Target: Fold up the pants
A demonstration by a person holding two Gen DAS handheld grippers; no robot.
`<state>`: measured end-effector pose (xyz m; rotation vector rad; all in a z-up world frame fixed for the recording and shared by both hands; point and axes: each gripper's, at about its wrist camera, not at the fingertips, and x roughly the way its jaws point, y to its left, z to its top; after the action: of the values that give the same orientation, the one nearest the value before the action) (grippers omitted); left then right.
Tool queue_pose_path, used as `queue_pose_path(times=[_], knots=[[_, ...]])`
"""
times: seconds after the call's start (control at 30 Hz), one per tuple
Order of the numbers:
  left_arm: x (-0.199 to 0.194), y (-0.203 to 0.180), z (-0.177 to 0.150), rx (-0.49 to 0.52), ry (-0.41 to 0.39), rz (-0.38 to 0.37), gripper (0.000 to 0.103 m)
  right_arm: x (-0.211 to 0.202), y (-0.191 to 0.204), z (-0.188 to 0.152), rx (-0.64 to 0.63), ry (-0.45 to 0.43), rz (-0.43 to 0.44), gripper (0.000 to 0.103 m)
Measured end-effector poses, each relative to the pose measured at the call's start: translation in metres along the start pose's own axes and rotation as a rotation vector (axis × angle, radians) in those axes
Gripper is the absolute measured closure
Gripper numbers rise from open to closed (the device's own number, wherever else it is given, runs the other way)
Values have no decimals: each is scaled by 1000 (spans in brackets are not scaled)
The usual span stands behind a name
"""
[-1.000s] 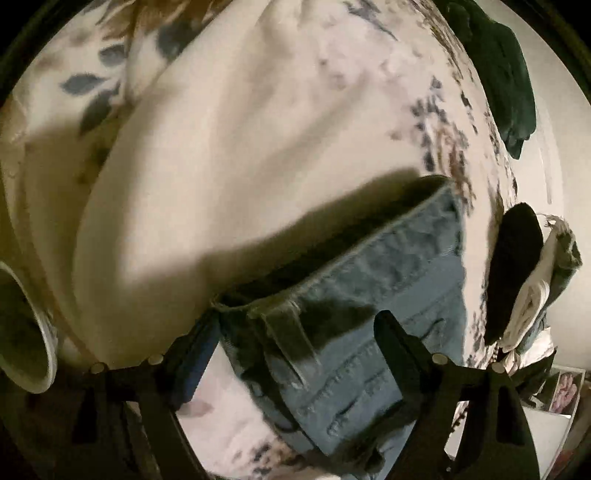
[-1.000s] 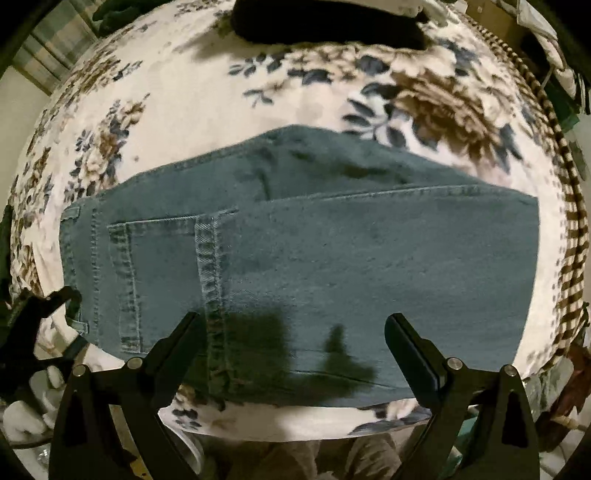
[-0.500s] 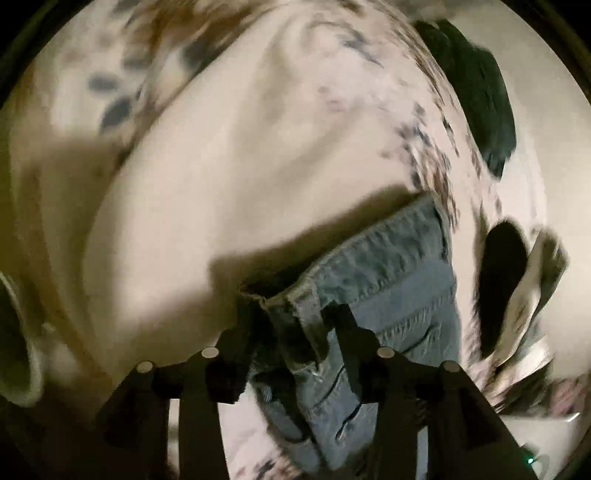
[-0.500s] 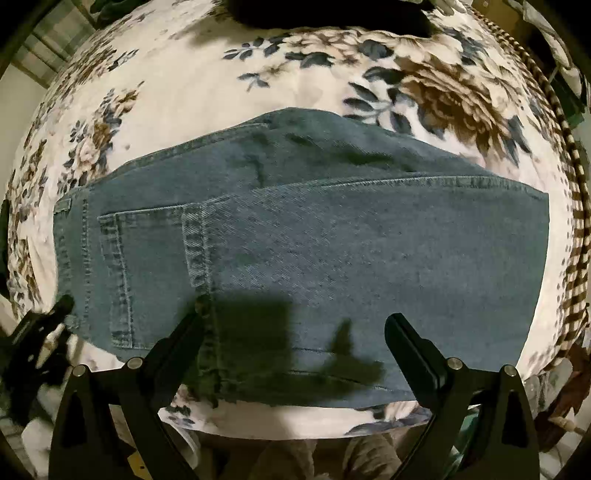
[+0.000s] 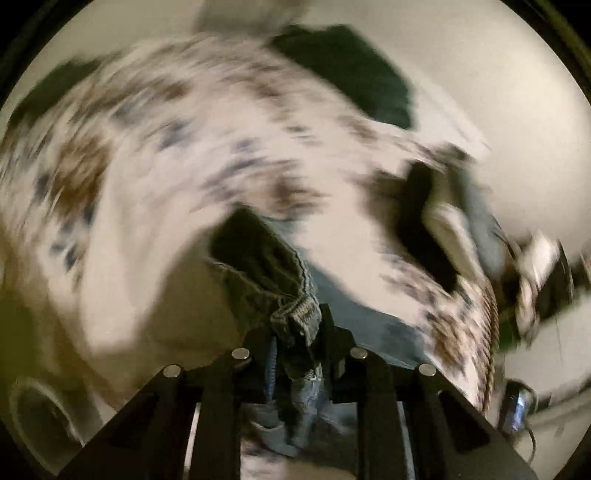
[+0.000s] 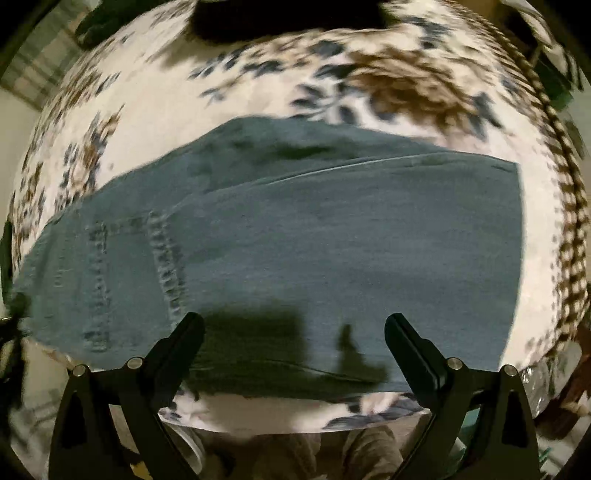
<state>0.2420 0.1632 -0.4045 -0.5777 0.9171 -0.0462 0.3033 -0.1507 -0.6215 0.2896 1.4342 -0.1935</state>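
Observation:
Blue denim pants (image 6: 295,243) lie folded lengthwise across a floral blanket (image 6: 177,92), waistband and back pocket at the left, legs to the right. My left gripper (image 5: 295,332) is shut on the waistband corner of the pants (image 5: 295,310) and holds it lifted off the blanket; that view is motion-blurred. My right gripper (image 6: 295,332) is open and empty, hovering above the near edge of the pants, casting a shadow on the denim.
The floral blanket (image 5: 184,147) covers the bed. A dark garment (image 6: 280,18) lies at the far side. Dark and pale clothes (image 5: 436,221) are piled to the right in the left wrist view. A braided blanket edge (image 6: 565,192) runs along the right.
My left gripper closed on the waistband corner and lifted it, swinging the view. My right gripper stayed open above the pants and shifted slightly.

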Motion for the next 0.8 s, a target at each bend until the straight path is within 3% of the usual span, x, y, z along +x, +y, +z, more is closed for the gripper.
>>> queue_pose_path(times=[0.17,0.33,0.47,0.53,0.57,0.63,0.7,0.73,0.77,0.8], knots=[[0,-108,-34,208,61,-69,87,-19,-56,-2,62,-10,-45,3],[49,-193,-96,376,179,-89,87,-34,-131,-27,102,1,-98,3],[91,-229,-145,485,284,-54,84,-30,-189,-45,161,34,-110,3],[119,-235,-162,500,380,12,78,-26,-208,-49,190,46,-107,3],[126,-237,-168,492,432,32,80,-22,-222,-50,212,56,-92,3],[126,-241,-176,473,491,17,79,-18,-236,-49,233,64,-66,3],[111,-248,-172,470,479,25,60,-18,-249,-47,240,56,-10,3],[104,-250,-170,462,479,15,35,-18,-254,-45,238,47,26,3],[96,-249,-167,446,479,7,17,-20,-257,-43,233,35,64,3],[90,-245,-159,413,476,6,15,-21,-259,-40,227,23,102,3]])
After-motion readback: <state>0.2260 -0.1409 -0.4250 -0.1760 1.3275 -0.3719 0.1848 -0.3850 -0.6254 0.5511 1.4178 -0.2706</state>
